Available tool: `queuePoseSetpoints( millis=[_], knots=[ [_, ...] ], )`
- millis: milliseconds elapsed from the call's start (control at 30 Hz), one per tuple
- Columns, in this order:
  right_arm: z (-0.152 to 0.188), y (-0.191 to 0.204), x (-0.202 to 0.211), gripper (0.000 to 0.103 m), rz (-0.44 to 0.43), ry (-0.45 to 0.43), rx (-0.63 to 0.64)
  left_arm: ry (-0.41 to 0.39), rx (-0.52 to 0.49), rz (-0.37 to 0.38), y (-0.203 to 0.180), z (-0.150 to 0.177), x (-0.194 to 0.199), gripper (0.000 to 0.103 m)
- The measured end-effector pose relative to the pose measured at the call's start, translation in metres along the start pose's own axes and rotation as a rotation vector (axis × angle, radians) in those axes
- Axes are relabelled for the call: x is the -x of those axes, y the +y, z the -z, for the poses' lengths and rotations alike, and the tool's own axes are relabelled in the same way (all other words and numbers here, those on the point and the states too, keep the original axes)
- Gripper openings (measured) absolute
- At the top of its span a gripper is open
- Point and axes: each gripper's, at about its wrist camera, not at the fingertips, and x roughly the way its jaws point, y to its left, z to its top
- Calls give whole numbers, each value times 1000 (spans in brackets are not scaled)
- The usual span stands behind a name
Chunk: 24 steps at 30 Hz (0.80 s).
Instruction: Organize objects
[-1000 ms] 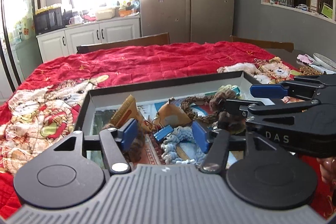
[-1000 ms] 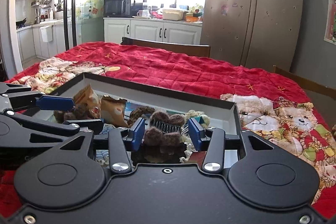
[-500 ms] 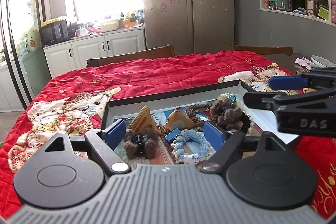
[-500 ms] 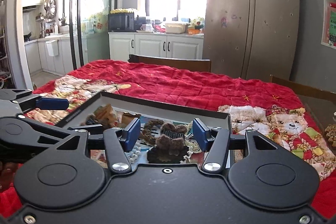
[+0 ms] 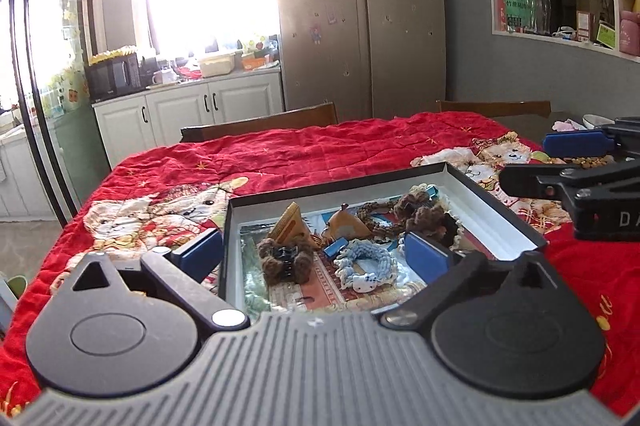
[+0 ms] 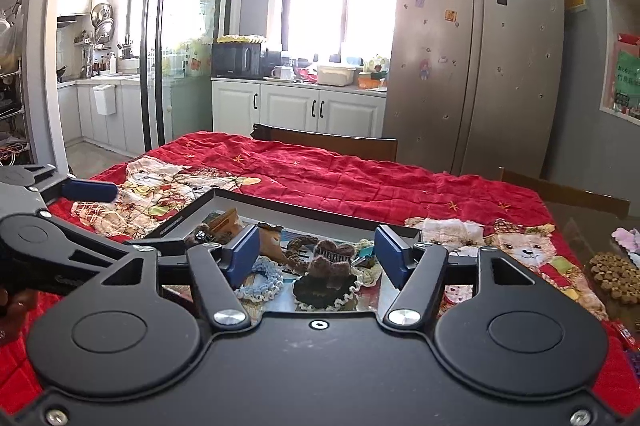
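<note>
Nearest the lens, the left gripper (image 5: 316, 250) stands with its jaws spread wide and nothing between the pads; they have just been opening. The right gripper (image 6: 316, 254) is likewise parted and empty, its jaws also just widening. Both hang short of the shallow black tray (image 5: 496, 202) at the centre of each view, touching nothing in it.

Inside the tray lie a brown fuzzy hair clip (image 5: 284, 262) at lower left, a pale blue braided loop (image 5: 366, 260) beside it, and a second brown fuzzy clip (image 6: 334, 258) toward the right. Smaller bits behind them are too jumbled to name.

So the gathering looks largely done. At the far right of the right view, a brown beaded piece (image 6: 614, 274) lies outside the tray on the counter, possibly left to collect.
</note>
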Motion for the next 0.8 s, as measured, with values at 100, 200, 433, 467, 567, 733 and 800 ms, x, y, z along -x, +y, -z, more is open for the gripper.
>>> queuePoseSetpoints(
  millis=[100, 200, 433, 467, 567, 733, 800],
  knots=[
    [3, -1, 12, 65, 0, 2, -12, -6, -5, -2, 1, 2, 11, 103],
    [8, -1, 23, 67, -1, 8, -19, -7, -4, 0, 2, 5, 21, 103],
    [22, 0, 47, 74, -1, 16, -38, 7, 7, 9, 2, 17, 39, 103],
    [23, 2, 49, 75, 1, 16, -37, 11, 6, 12, 1, 19, 41, 103],
    [29, 5, 56, 80, 6, 20, -28, 20, 12, 15, 1, 24, 47, 103],
    [38, 11, 62, 83, 1, 43, -22, 41, 41, 23, 2, 32, 55, 103],
    [42, 13, 65, 85, 0, 49, -29, 51, 48, 27, 2, 36, 57, 103]
  ],
)
